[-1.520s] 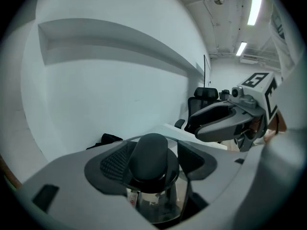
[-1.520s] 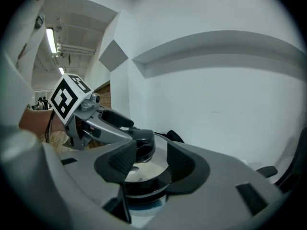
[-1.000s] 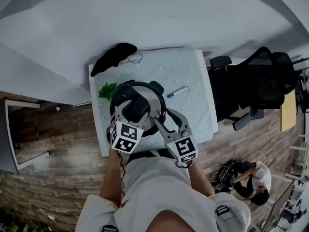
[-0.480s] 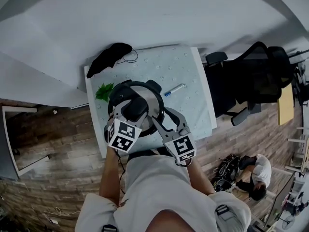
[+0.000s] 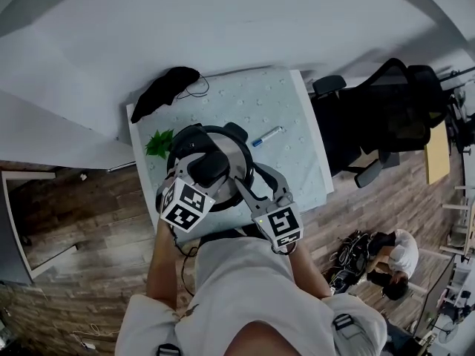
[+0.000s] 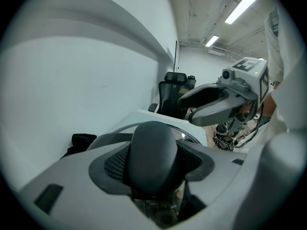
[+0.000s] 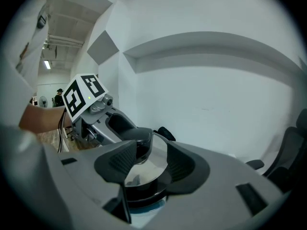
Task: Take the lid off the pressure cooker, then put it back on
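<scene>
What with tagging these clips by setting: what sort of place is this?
Likely an office or lab workspace, not a kitchen: the pressure cooker sits on a pale table beside a black office chair, under ceiling strip lights.

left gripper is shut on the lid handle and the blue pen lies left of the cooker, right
One thing is wrong: the pen lies to the right of the cooker, as the head view shows. The rest holds: the left gripper is shut on the lid handle.
</scene>
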Available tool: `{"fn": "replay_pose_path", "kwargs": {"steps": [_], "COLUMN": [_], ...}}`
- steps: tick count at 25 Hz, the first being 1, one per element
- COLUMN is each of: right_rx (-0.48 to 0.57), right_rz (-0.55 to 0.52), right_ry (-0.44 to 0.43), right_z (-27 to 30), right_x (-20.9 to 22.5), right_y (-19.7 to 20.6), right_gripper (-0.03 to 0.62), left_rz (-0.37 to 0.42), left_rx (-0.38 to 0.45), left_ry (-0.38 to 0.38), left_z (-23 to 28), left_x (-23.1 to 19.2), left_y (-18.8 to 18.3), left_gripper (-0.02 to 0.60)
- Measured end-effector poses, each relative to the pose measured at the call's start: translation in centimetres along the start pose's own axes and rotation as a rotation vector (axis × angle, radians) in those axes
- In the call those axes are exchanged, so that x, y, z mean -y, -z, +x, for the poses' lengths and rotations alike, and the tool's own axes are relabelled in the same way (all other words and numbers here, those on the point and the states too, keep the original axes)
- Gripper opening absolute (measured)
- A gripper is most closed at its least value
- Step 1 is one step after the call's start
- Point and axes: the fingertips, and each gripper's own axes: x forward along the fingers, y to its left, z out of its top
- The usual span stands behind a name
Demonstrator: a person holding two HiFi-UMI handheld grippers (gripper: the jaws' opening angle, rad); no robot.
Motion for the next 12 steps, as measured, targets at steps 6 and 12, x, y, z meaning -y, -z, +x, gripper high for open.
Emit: {"fn": "replay_pose_path", "kwargs": {"steps": [6,12], "right_rx": [0.002,0.005], "right_rz": [0.013,0.024], "right_ry": [0.029,0.049], "right_z": [-0.22,-0.21], "right_x": [0.27,0.65], "right_y": [0.0,0.06], "right_gripper": [0.202,0.202], "left_rz": [0.048,0.099], "left_rx": [-0.003,0.0], "left_ry": [0.061,0.118], "left_z": [-0.07,-0.02], "left_x": [0.07,0.26], "left_y": [-0.05,-0.11], "left_gripper": [0.275,0.275]}}
